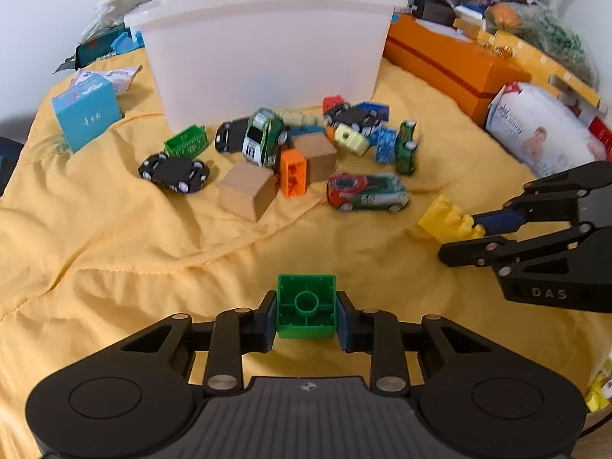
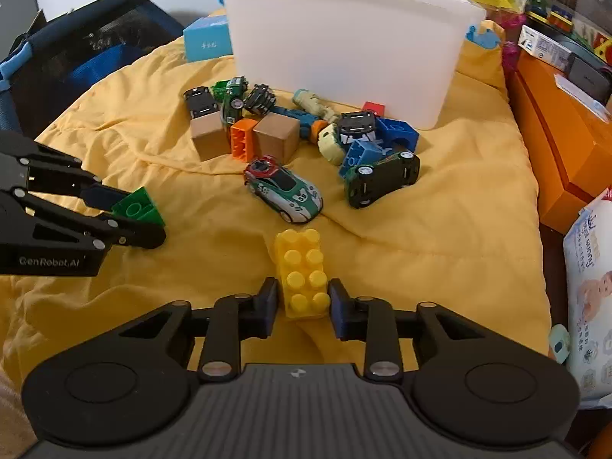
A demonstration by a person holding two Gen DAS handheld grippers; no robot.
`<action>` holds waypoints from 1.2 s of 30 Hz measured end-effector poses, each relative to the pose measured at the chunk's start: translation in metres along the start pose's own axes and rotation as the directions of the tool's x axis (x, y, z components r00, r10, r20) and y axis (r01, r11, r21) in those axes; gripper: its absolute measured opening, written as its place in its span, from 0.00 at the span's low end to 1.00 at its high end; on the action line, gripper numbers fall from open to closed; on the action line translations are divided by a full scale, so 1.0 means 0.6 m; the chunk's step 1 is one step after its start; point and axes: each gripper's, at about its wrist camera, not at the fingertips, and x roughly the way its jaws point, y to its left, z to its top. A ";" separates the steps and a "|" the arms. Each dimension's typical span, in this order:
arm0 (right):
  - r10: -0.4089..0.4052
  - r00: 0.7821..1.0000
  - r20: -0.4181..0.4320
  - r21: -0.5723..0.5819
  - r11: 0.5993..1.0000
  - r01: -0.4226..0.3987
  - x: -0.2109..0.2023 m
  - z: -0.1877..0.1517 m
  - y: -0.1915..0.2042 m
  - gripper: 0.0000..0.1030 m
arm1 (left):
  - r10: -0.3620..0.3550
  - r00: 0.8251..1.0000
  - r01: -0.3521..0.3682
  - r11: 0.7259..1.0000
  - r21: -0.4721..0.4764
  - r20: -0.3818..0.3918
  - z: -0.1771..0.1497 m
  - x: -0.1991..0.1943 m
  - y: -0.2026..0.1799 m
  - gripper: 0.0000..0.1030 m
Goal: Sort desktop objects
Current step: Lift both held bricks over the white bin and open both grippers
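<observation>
A: Starting from the left, what sits on the yellow cloth (image 1: 114, 252)?

B: A light blue box (image 1: 86, 114) stands at the far left edge. Next comes a black toy car (image 1: 174, 173) with a small green crate piece (image 1: 186, 141) just behind it. Behind those rises the big white tub (image 1: 267, 53), its front wall facing the pile.

A: And the pile itself?

B: In front of the tub lie two wooden cubes (image 1: 248, 191), with an orange brick (image 1: 292, 172) wedged between them and a green and white car (image 1: 262, 137) leaning over behind. Further right there are blue bricks (image 1: 384, 143), a pale yellow piece (image 1: 350, 139) and a dark green car (image 1: 405, 147) tipped on end. A red, white and green race car (image 1: 367, 192) lies apart, nearer the camera.

A: What is the left gripper (image 1: 306, 315) doing?

B: It is clamped on a green brick (image 1: 306, 306), hollow underside up, both pads pressed against its sides, held above the cloth.

A: And the right gripper (image 2: 302, 306)?

B: Its fingers flank the near end of a yellow brick (image 2: 303, 273), studs up. The right pad touches its side, while the left one looks just beside it, so I cannot tell whether it truly grips. The brick's far end points toward the race car.

A: Anything past that?

B: An orange box (image 1: 451, 65) and a white wipes pack (image 1: 543, 130) line the right edge.
</observation>
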 end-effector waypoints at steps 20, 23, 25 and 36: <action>-0.143 0.890 0.433 0.110 0.988 0.105 -0.097 0.312 -0.101 0.28 | 0.199 0.885 -0.210 0.977 -0.019 0.421 0.373 -0.112 0.098 0.33; -0.154 0.902 0.404 0.163 0.982 0.095 -0.054 0.356 -0.116 0.29 | 0.246 0.898 -0.252 0.967 -0.031 0.364 0.408 -0.053 0.116 0.33; -0.162 0.920 0.356 0.170 0.980 0.107 -0.020 0.367 -0.118 0.29 | 0.275 0.914 -0.284 0.959 -0.013 0.296 0.414 -0.010 0.119 0.33; -0.174 0.933 0.314 0.157 0.979 0.130 0.018 0.355 -0.108 0.41 | 0.262 0.912 -0.266 0.964 -0.031 0.317 0.371 -0.024 0.106 0.50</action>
